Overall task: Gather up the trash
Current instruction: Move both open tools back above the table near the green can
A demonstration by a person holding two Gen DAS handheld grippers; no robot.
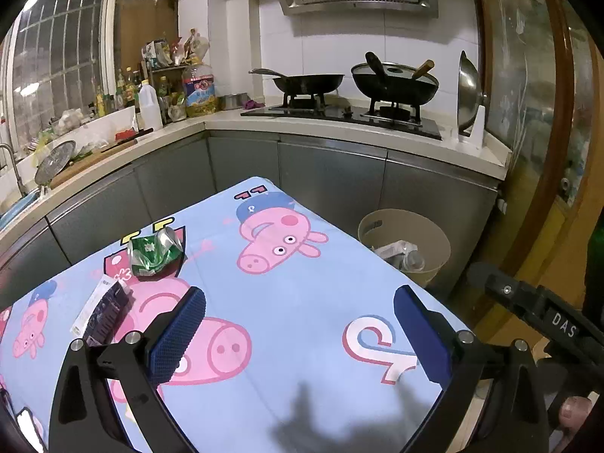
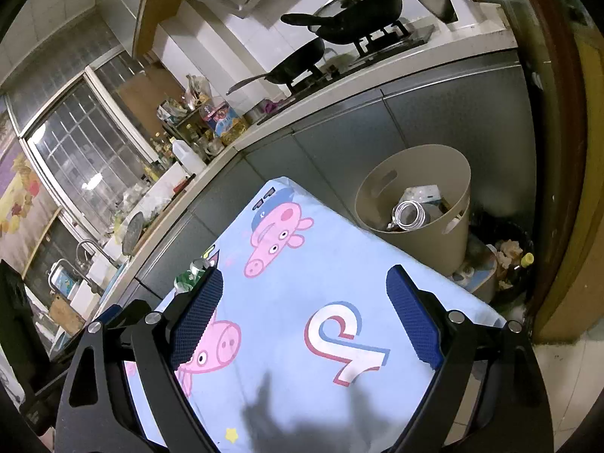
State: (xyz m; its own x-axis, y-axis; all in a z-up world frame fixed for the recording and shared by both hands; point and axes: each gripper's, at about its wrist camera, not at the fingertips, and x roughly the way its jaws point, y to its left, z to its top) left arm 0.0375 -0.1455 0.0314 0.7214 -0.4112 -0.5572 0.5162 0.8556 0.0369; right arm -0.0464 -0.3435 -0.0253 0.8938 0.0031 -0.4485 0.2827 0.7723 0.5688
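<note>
A crushed green can (image 1: 154, 252) lies on the far left of the table with the blue Peppa Pig cloth (image 1: 302, 302). A white and dark blue box (image 1: 104, 311) lies nearer, just left of my left gripper's left finger. My left gripper (image 1: 300, 313) is open and empty above the cloth. My right gripper (image 2: 304, 298) is open and empty above the cloth (image 2: 302, 339); the can (image 2: 192, 273) peeks out behind its left finger. A beige bin (image 2: 415, 204) beside the table's far right edge holds a clear bottle and packaging; it also shows in the left wrist view (image 1: 406, 245).
Grey kitchen cabinets (image 1: 332, 177) and a counter with a stove and two pans (image 1: 351, 87) stand behind the table. A sink and dishes sit at the left (image 1: 37, 173). A black trash bag with scraps (image 2: 506, 264) lies on the floor right of the bin.
</note>
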